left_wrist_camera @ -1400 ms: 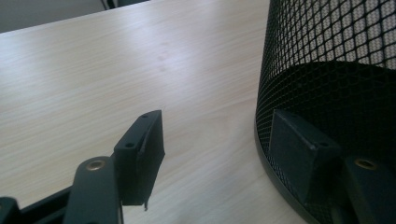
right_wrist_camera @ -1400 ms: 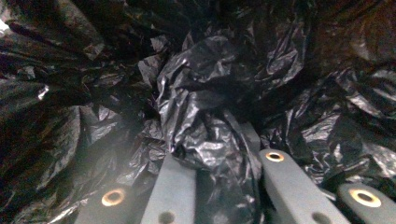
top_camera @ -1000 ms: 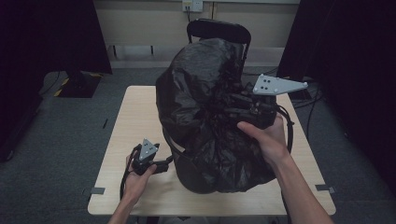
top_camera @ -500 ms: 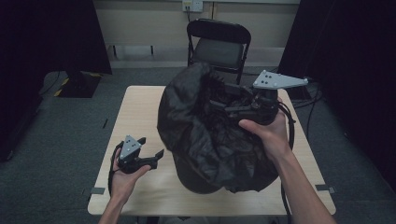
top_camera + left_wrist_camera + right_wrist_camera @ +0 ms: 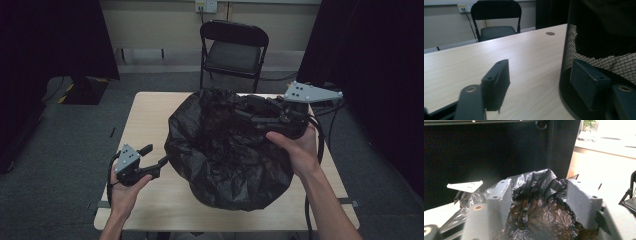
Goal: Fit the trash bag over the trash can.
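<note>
The black bag (image 5: 227,160) drapes a mesh bin (image 5: 599,50) mid-table and is being fitted over it; the right claw (image 5: 539,205) has just narrowed, its jaws either side of the bunched rim, unpinched. The left claw (image 5: 161,161), empty, also just narrowed, sits beside the bin's base; next it must grip plastic there, with bare table (image 5: 145,120) to its outer side.

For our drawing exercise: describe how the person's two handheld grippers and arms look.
Left gripper: black body, two flat black jaws with screw holes, grey three-cornered plate on top, black cable looping below. Right gripper: the same black build, larger grey plate, black cable trailing. Forearms bare, no sleeves.
</note>
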Available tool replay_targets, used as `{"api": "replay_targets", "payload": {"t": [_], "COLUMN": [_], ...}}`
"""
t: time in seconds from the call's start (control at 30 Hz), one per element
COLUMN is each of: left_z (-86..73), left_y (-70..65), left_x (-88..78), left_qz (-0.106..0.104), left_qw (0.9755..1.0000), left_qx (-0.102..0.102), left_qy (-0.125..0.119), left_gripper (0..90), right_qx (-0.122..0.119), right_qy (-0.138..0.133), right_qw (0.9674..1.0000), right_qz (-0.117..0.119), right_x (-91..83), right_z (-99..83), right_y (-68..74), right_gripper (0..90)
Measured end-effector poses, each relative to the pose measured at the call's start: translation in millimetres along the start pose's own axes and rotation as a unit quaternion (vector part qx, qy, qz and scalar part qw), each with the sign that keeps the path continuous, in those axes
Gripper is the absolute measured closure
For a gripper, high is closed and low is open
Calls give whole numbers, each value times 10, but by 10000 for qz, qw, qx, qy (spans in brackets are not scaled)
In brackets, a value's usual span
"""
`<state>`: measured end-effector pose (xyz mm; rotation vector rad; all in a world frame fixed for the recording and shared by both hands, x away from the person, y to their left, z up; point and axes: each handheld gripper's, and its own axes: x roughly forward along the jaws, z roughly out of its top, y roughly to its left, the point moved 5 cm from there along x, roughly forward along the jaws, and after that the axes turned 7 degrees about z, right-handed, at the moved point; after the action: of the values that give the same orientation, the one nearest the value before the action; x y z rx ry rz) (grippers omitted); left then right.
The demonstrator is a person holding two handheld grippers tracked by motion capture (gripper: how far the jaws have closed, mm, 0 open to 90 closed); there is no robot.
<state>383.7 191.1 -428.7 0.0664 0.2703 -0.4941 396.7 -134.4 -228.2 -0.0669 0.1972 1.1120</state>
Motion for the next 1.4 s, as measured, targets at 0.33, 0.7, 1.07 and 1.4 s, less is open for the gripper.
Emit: {"api": "replay_targets", "payload": {"t": [0.33, 0.7, 1.07, 1.4], "left_z": [77, 337, 683, 742], "left_y": [-34, -195, -335, -427], "left_x": [-163, -438, -667, -442], "left_qz": [-368, -614, -1021, -1316], "left_qw": [9987, 9981, 9923, 9882], "left_qx": [-246, -37, -57, -143], "left_qy": [253, -100, -693, -769], "left_gripper": [390, 307, 479, 350], "right_qx": [-61, -88, -15, 209], "right_qy": [-231, -185, -277, -252], "right_qw": [9997, 9982, 9942, 9934], "right_qz": [-98, -569, -1035, -1103], "right_x": [-354, -714, -1045, -1099], "right_z": [-108, -385, -524, -730], "right_y": [-37, -81, -145, -231], "right_gripper": [488, 572, 522, 476]}}
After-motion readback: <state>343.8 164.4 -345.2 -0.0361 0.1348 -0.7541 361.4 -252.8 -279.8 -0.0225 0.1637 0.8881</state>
